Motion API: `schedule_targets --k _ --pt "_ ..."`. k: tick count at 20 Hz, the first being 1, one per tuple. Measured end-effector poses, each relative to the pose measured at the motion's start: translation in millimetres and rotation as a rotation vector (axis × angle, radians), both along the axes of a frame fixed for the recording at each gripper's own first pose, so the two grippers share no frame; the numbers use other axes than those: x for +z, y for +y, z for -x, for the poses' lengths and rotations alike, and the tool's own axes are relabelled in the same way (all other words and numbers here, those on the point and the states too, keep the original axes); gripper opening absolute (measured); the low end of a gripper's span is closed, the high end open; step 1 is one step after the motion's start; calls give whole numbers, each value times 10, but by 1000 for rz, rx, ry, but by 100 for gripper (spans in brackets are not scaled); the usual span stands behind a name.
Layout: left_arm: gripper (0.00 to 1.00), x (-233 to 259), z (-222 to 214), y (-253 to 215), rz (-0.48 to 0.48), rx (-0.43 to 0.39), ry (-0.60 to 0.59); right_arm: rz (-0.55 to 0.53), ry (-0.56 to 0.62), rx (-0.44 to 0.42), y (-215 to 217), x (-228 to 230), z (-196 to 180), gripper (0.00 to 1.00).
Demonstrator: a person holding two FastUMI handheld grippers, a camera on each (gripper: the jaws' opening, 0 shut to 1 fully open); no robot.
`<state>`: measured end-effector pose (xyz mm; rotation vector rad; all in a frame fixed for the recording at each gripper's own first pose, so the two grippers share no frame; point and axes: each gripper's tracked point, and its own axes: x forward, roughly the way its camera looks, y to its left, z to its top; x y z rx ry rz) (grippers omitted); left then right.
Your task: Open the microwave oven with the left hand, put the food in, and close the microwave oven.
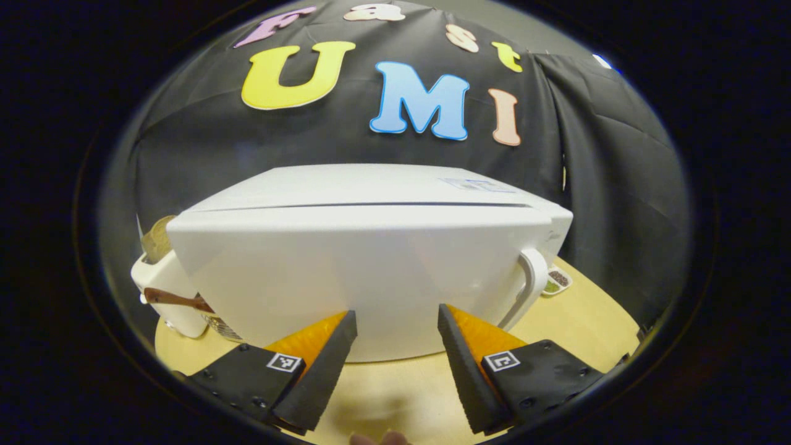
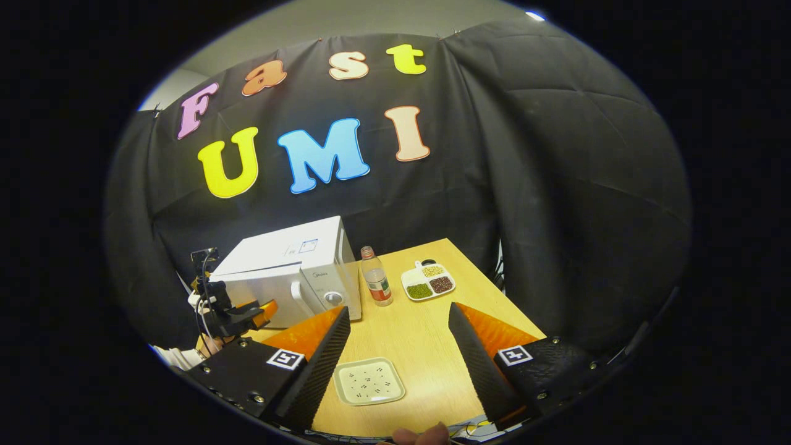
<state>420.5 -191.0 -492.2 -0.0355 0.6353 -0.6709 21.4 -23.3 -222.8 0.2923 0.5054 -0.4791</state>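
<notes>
Left gripper view: left tool (image 1: 395, 346) hovering just in front of the microwave oven (image 1: 371, 259), fingers spread wide, gripping nothing. Oven door sitting closed, filling the space ahead of the tool. Door handle (image 1: 530, 284) curving down ahead and to the right of the right finger, not touching it. Wooden bench (image 1: 568, 321) showing beneath and to the right. Small divided dish (image 1: 556, 281) peeking out past the handle, farther right. White appliance with a brown handle (image 1: 167, 296) sitting off to the left, beside the oven.

Right gripper view: right tool (image 2: 398, 346) hanging above the bench (image 2: 432, 346), fingers spread wide, gripping nothing. Square plate (image 2: 369, 381) lying on the bench between the fingers, closer to the left one, carrying small dark specks; cannot tell what food. Microwave oven (image 2: 290, 272) standing ahead and to the left, door closed. Bottle (image 2: 376, 277) standing upright just beside the oven's right side. Divided dish (image 2: 427, 280) with green, brown and pale fillings sitting ahead, right of the bottle. Left tool (image 2: 262, 312) hovering near the oven front, far left of this tool; orange finger tip pointing at the door; opening not readable from here. Fingertip of a hand (image 2: 420, 436) showing at the bottom edge.
</notes>
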Motion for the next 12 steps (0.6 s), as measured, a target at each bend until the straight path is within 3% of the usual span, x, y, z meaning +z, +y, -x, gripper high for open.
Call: schedule_targets --k 3,5,6,7,8,12 --pt "94 -48 6 -67 1 -1 23 10 6 -21 -46 4 63 98" --pt "88 -94 16 -162 -58 -64 3 9 -12 -36 -47 32 96 98" --pt "94 -63 45 -200 -67 -107 2 -6 -6 -37 -17 1 130 98" --pt "87 -100 134 -363 -41 -146 44 -18 -7 -37 19 8 180 98" --pt "81 -74 160 -431 -55 -158 34 -17 -12 -42 27 34 215 98" --pt "85 426 346 -611 -23 -200 -85 5 -31 -65 36 165 469 98"
